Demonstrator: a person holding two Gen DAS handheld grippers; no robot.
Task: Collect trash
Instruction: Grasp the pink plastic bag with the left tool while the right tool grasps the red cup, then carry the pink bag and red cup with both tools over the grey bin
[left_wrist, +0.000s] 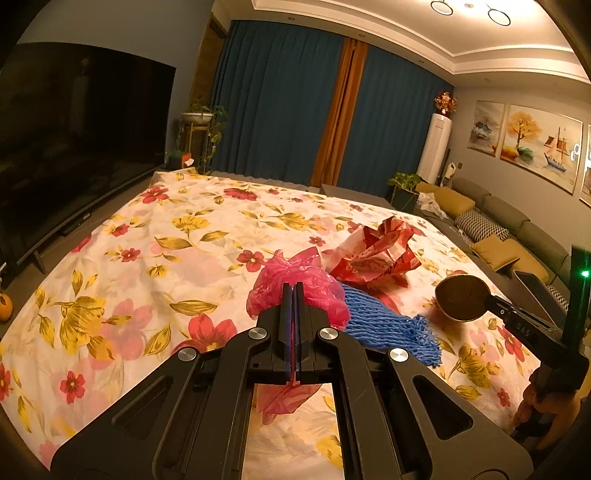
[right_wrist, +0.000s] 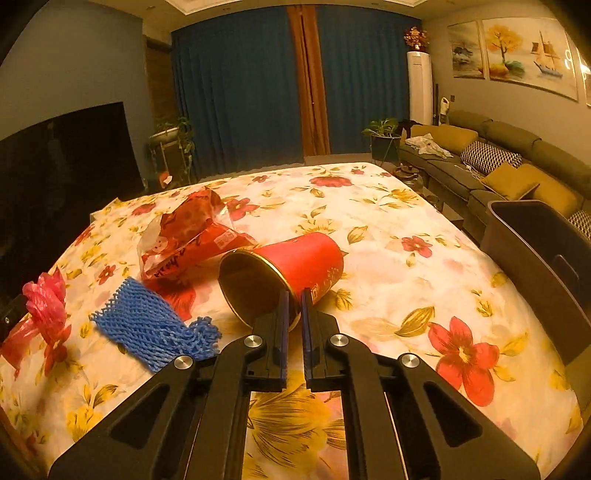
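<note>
Trash pickup is under way: our left tongs (left_wrist: 294, 291) are clamped on the pink bag (left_wrist: 295, 291), our right tongs (right_wrist: 294, 299) pinch the rim of the red can (right_wrist: 295, 262) lying on the counter (right_wrist: 388, 221), and we judge the bin (right_wrist: 535, 236) comes next.

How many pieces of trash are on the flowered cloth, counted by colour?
Pink: 1, the crumpled pink plastic bag, pinched in the left gripper.
Blue: 1, the blue foam net sleeve.
Red: 2, the crumpled red printed wrapper and the red cylindrical can with gold rim, its rim gripped by the right gripper.
Total: 4.
</note>
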